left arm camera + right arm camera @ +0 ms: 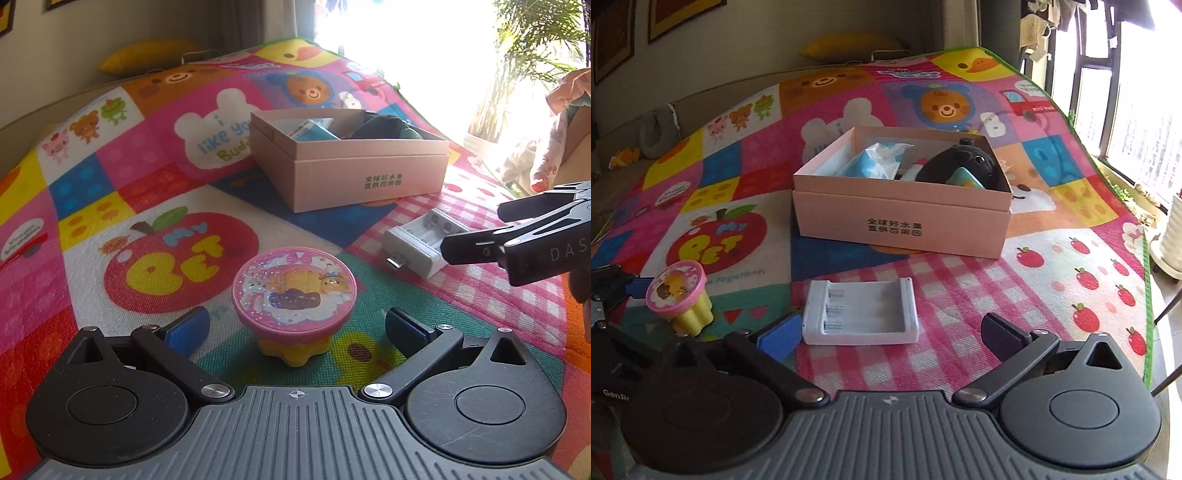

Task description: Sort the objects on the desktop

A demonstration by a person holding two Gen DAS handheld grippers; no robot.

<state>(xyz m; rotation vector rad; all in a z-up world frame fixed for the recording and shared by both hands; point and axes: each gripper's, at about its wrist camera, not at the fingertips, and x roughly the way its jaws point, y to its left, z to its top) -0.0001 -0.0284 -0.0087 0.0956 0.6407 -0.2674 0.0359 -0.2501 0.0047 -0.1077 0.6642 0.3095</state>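
Both tools low over the play mat (960, 266), each lined up on its own loose item; the pick-up step, not yet a grasp.

Left gripper (297, 325): jaws spread wide, nothing between the pads but air. Round pink toy (294, 291) with the glitter bear lid and yellow fluted base upright on the mat, centred in the gap, just ahead of the blue fingertips (192, 325), touching neither. Seen from the right wrist view, same toy (679, 293) towards the mat's near left side, by the apple print.

Right gripper (890, 328): also wide, empty. White battery charger (860, 312) flat on the pink check patch, open bays facing up, no cells visible inside. Left fingertip close against the charger's near left corner, perhaps touching; hard to tell. Right fingertip well clear of it. In the left wrist view, the right tool's black fingers just beside the charger (417, 240).

Pink cardboard box (901, 221) open, further back near the mat's middle, already holding a blue tissue pack (875, 162), a black plush toy (960, 166) and a small teal item.

Likely next: a short push forward on the left so the pads bracket the lid's rim or the yellow base, then a close. Lid wider than base, so a grip on the rim probably steadier. On the right, a shift rightwards to centre the charger before closing across its short sides; a smooth, flat casing, so a square grip needed. Then both lifted over the box wall.
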